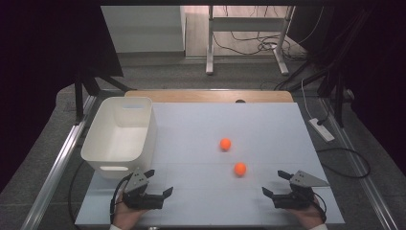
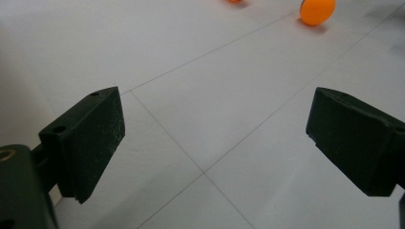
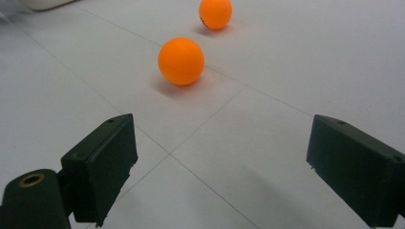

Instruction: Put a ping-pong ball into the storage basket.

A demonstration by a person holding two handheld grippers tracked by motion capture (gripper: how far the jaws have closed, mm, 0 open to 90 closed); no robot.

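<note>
Risk of rolling: nearer orange ball (image 1: pixel 240 168) loose on counter (image 1: pixel 191 124), ahead of right claw (image 1: pixel 276 183). Both claws gaping, empty; left claw (image 1: pixel 158 181) near white bin (image 1: pixel 120 136). Glancing touch likely to send it away.

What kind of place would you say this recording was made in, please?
Probably a lab or workshop test bench, not a home. A white board-topped table stands between metal rails, with loose cables and a power strip on the grey floor. On it lie two orange balls and a white bin.
</note>
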